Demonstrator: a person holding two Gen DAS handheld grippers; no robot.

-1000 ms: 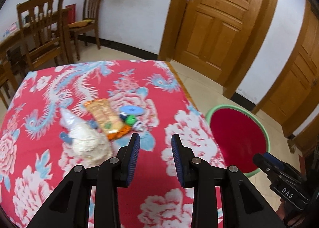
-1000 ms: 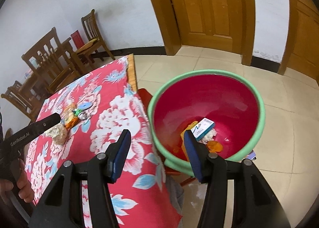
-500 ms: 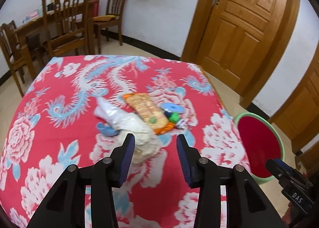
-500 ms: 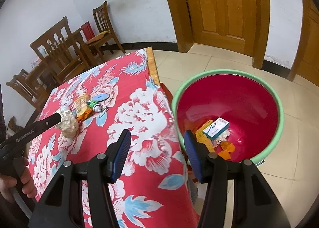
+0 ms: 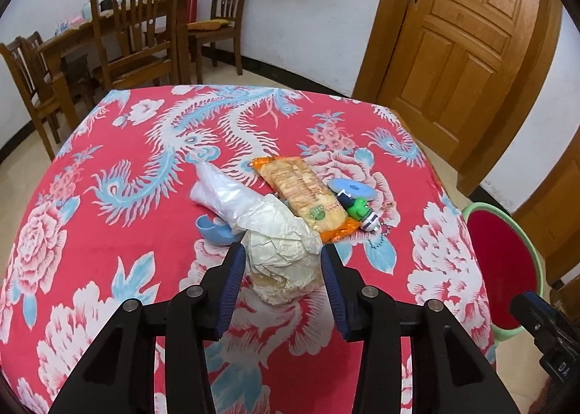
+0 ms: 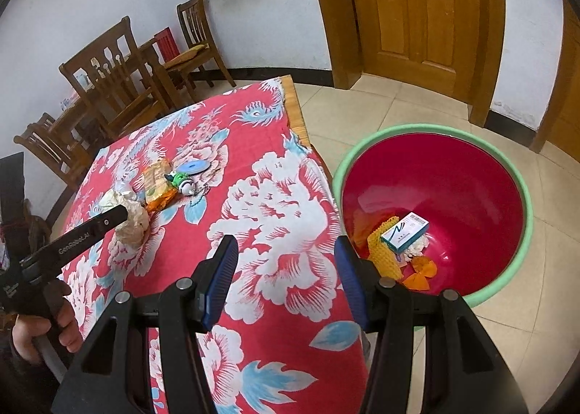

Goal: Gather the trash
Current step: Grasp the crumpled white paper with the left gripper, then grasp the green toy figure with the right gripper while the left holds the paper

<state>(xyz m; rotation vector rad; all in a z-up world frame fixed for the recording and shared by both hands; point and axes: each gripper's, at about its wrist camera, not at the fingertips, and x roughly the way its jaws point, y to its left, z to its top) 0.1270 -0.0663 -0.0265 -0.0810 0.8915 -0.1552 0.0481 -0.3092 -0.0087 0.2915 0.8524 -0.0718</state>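
A crumpled white paper wad lies on the red flowered tablecloth. My left gripper is open with its jaws on either side of the wad. Behind the wad lie a clear plastic bag, an orange snack wrapper, a blue disc and a green-white toy on a bead chain. My right gripper is open and empty above the table's edge. A red basin with a green rim stands on the floor to the right and holds a small box and other scraps.
A blue cap piece lies left of the wad. Wooden chairs and a table stand behind the cloth. Wooden doors are at the back right. The basin also shows in the left wrist view, at the right.
My left gripper has moved forward over the table and now straddles the paper wad. My right gripper has shifted left, so the basin sits further right in its view.
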